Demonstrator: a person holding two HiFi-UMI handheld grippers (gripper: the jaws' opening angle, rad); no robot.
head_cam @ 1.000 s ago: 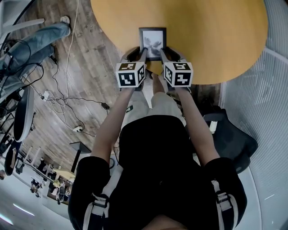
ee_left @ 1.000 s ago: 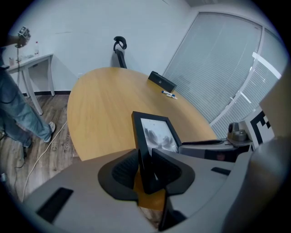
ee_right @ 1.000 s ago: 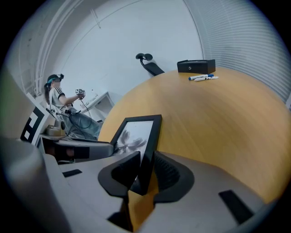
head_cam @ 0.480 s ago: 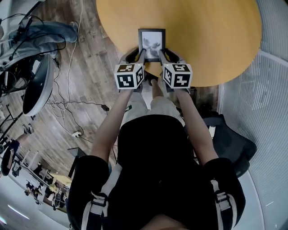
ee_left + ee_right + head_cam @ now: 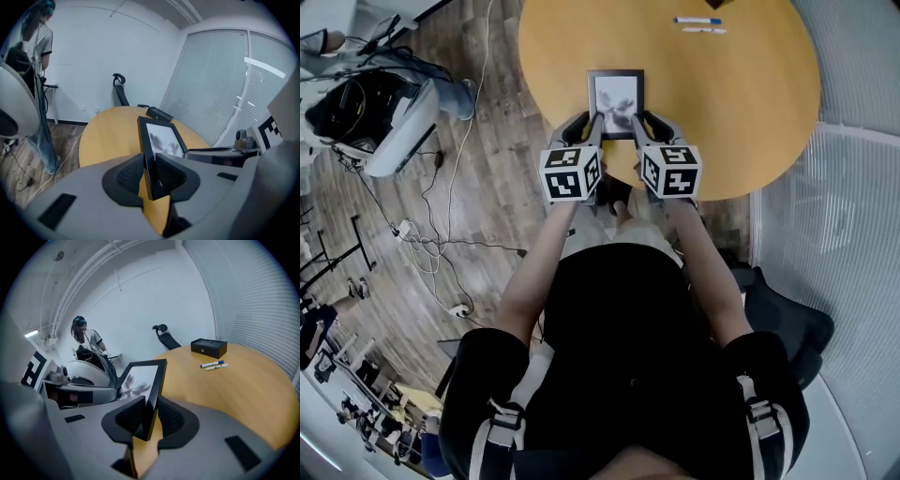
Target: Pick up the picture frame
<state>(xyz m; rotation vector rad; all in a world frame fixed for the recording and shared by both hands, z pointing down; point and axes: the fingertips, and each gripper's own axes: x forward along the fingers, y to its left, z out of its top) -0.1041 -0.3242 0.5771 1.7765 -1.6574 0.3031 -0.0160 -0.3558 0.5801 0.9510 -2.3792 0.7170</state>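
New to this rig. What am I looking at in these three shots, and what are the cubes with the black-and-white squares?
No robot: a person holds a two-jaw gripper in each hand. The head view looks down from their head; the other two ride on the grippers, looking along the jaws. The marker cubes are gripper parts. The left gripper and right gripper each pinch a side edge of the picture frame, jaws closing on it. On the round table: two pens and a black box.
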